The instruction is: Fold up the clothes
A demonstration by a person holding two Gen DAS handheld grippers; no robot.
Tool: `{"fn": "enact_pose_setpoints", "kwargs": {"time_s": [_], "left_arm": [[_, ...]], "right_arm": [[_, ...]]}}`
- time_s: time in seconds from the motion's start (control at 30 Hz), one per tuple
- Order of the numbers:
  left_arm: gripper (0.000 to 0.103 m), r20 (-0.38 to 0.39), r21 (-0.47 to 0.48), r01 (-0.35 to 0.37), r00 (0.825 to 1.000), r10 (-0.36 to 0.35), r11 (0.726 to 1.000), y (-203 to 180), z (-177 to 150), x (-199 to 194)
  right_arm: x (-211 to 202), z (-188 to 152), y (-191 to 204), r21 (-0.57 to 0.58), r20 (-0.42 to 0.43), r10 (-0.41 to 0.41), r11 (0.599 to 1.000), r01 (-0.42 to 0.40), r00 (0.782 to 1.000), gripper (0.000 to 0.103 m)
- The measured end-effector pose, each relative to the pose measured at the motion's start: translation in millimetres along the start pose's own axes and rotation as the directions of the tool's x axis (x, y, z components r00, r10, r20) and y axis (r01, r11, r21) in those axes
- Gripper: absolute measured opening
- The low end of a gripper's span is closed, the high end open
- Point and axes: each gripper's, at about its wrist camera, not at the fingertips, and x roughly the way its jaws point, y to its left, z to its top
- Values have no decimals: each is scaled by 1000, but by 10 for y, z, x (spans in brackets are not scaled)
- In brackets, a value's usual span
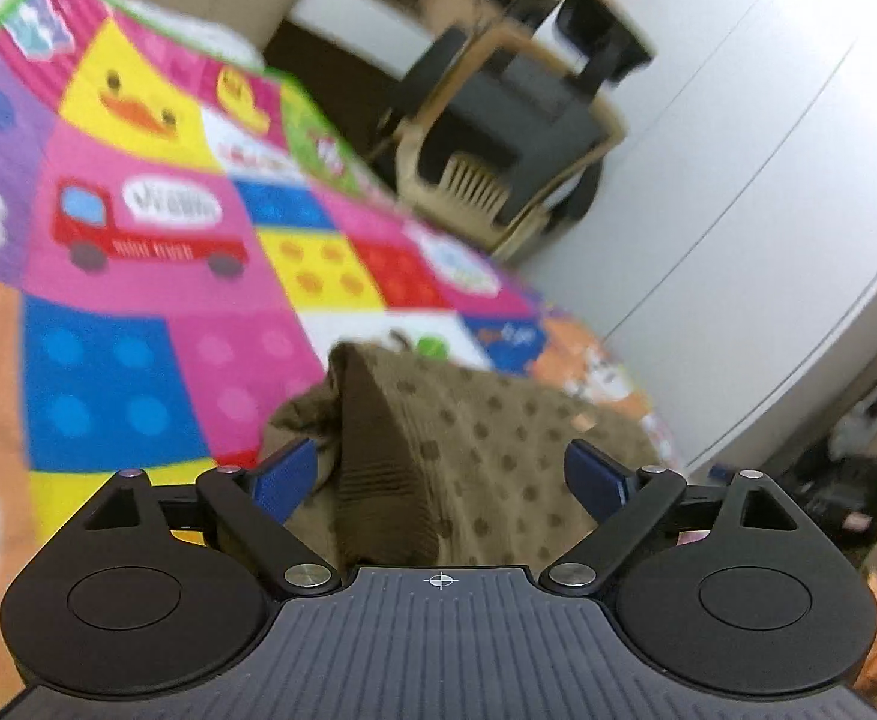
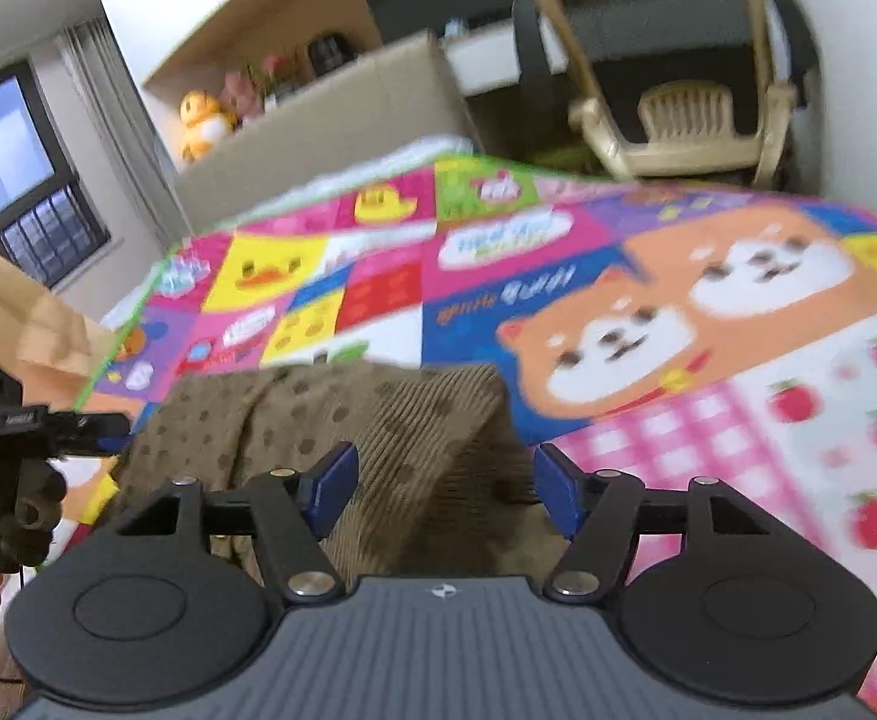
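A brown knit garment with darker dots lies bunched on a colourful play mat. In the left wrist view my left gripper is open, its blue fingertips on either side of a raised ribbed fold of the garment. In the right wrist view the same garment lies under my right gripper, which is open with its blue fingertips spread over a ribbed edge. The left gripper shows at the far left of that view, at the garment's other end.
The mat covers the floor. A beige plastic chair and a cardboard box stand past its far edge. White cabinet doors are to the right in the left wrist view. A paper bag sits at left.
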Motion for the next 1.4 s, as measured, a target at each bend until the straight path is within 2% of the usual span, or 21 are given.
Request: {"fn": "enact_pose_setpoints", "kwargs": {"time_s": [0.03, 0.07, 0.1, 0.13, 0.17, 0.2, 0.27, 0.37, 0.5, 0.6, 0.73, 0.8, 0.83, 0.9, 0.93, 1.03, 1.13, 1.2, 1.3, 1.37, 1.4], "left_arm": [[93, -19, -9, -13, 1000, 12, 1000, 9, 10, 138], [93, -35, -29, -22, 999, 21, 999, 30, 27, 260], [93, -52, -51, -32, 998, 29, 998, 53, 45, 380], [88, -65, -66, -40, 997, 36, 997, 79, 68, 465], [73, -76, -80, -48, 996, 42, 996, 105, 91, 543], [63, -88, -80, -49, 995, 42, 996, 122, 118, 594], [33, -96, -69, -29, 995, 23, 997, 152, 187, 641], [17, -81, -63, -25, 997, 20, 998, 129, 360, 698], [15, -10, -31, -4, 1000, 4, 1000, -61, 722, 710], [15, 64, 16, 42, 997, -43, 999, -250, 871, 497], [15, 58, 73, 61, 996, -65, 995, -347, 651, 242], [19, 5, 75, 46, 999, -47, 996, -284, 422, 236], [21, -23, 68, 33, 999, -31, 997, -224, 293, 256], [28, -66, 38, 22, 998, -20, 999, -95, 65, 273], [33, -78, 14, 28, 997, -27, 1000, -28, -26, 263], [61, -72, -35, 44, 996, -47, 998, 97, -194, 190], [69, -61, -55, 47, 997, -51, 997, 129, -228, 209], [71, -53, -73, 62, 996, -65, 995, 104, -150, 334], [56, -35, -100, 97, 994, -101, 990, 32, 6, 492], [35, 10, -78, 131, 991, -131, 988, -142, 178, 434], [32, 30, -52, 131, 991, -129, 990, -226, 246, 363]], "right_arm": [[104, 20, 29, -12, -7, -1, 1000, 1, 1000, 65], [187, 43, 63, -32, -9, -3, 999, 3, 1000, 59], [270, 66, 98, -51, -11, -5, 999, 4, 1000, 40], [309, 95, 141, -74, -4, -10, 997, 10, 1000, 29], [328, 126, 187, -98, 8, -17, 995, 18, 1000, 13], [356, 183, 202, -100, 16, -16, 995, 17, 1000, 10], [436, 334, 197, -86, 26, -11, 996, 14, 1000, 8], [567, 602, 182, -69, 47, -15, 997, 18, 999, 7], [357, 854, 239, -77, 138, 12, 997, -2, 990, 7], [225, 710, 204, -68, 115, 10, 998, -2, 993, 7], [93, 452, 122, -48, 70, -1, 999, 4, 998, 15], [92, 272, 33, -25, 54, -15, 1000, 16, 998, 27], [92, 182, -12, -13, 46, -21, 1000, 22, 999, 32], [69, 21, -89, 9, 39, -25, 1000, 24, 999, 53], [39, -37, -111, 18, 43, -16, 1000, 15, 999, 56], [64, -143, -124, 24, 31, -8, 1000, 8, 999, 60], [213, -156, -45, 2, 12, 5, 1000, -5, 1000, 54], [278, -97, 87, -45, 10, 6, 999, -6, 1000, 10], [67, 98, 301, -96, 85, 46, 995, -38, 995, 10], [-124, 176, 380, -124, 114, 60, 991, -46, 992, 10], [-182, 169, 387, -129, 109, 59, 991, -45, 992, 10]]}}
